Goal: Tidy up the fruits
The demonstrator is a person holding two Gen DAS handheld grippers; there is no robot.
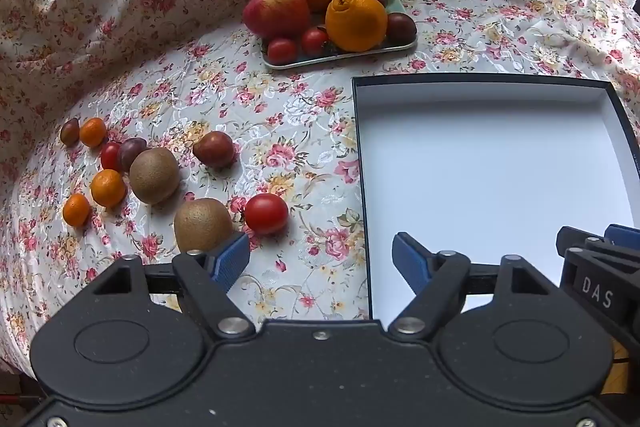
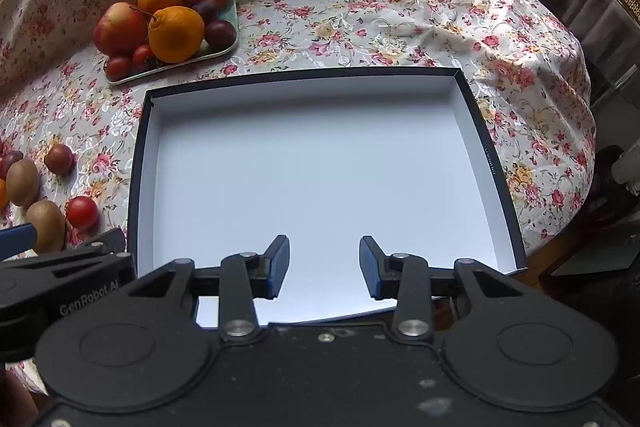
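Left wrist view, items by size:

1. Counter (image 1: 304, 131), w/ floral cloth, carries everything.
2. Box (image 1: 616, 131), shallow, dark rim, white inside, nothing in it. Sits right of the loose fruit.
3. Tray (image 1: 400, 47) at the far side, piled: apple (image 1: 277, 9), two oranges, several small tomatoes.
4. Loose fruit, left half of counter: two kiwis, nearer kiwi (image 1: 202, 224) just beside the left tool's left finger; red tomato (image 1: 266, 213) next to it; small oranges and dark tomatoes farther left.
5. Left tool (image 1: 320, 259): jaws wide apart, holding nothing, hovering over the cloth at the box's left edge.

Right wrist view: right tool (image 2: 324, 265), jaws partly apart, holding nothing, above the box's near end.

Task status (est.): no fruit sorted into the box yet.

Risks:
- Round fruit on wrinkled cloth may roll if a finger nudges it off-centre.
- Tomato is prob. soft; hard squeeze could split it.
- Tools are close together; they could collide.
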